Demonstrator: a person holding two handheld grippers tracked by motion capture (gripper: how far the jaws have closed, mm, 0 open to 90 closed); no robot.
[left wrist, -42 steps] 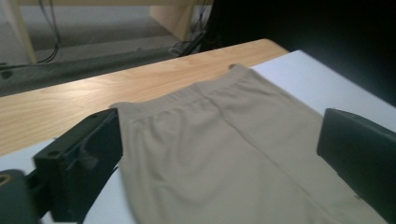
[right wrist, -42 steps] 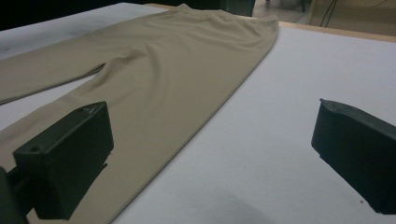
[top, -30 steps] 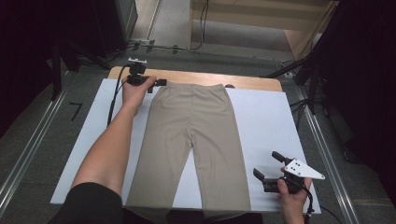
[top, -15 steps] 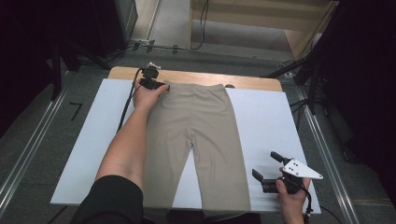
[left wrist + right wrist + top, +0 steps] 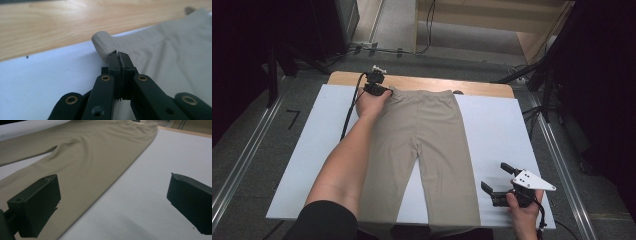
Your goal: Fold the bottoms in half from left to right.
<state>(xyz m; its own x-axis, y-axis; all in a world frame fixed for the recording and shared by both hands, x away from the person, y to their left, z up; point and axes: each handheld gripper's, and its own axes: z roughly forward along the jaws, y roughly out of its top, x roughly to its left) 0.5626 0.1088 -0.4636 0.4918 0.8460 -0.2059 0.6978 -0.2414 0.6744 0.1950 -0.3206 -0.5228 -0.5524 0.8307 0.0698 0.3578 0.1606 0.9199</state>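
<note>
Trousers: beige stretch-fabric trousers (image 5: pixel 422 150) lie flat on a white rectangular board (image 5: pixel 502 130), waistband at far edge, legs running toward near edge; left leg partly under the person's left forearm (image 5: pixel 347 160).
Waistband corner: far-left corner of waistband (image 5: pixel 103 45) is curled up into a small roll, pinched by left gripper; sits just over the white board, near the wood strip.
Left gripper: black two-jaw tool (image 5: pixel 376 89) at far-left corner of trousers, w/ black cable (image 5: pixel 349 112) trailing back along the forearm. Jaws have just been closing; in left gripper view they meet w/ the fabric edge clamped between them (image 5: pixel 119 58).
Right gripper: black tool w/ grey three-cornered plate (image 5: pixel 497 187), near-right part of board, just right of the right trouser leg, not touching fabric. Jaws stand wide apart; right gripper view (image 5: pixel 112 202) shows bare white board between them, trouser leg beside left jaw.
Right hand: (image 5: pixel 524 207) holds tool from near edge, well apart from left hand.
Table: light wooden tabletop (image 5: pixel 432 82) shows as a strip beyond far edge of board.
Surroundings: grey floor (image 5: pixel 242 150) w/ metal rails either side; dark stands at far left & right.
</note>
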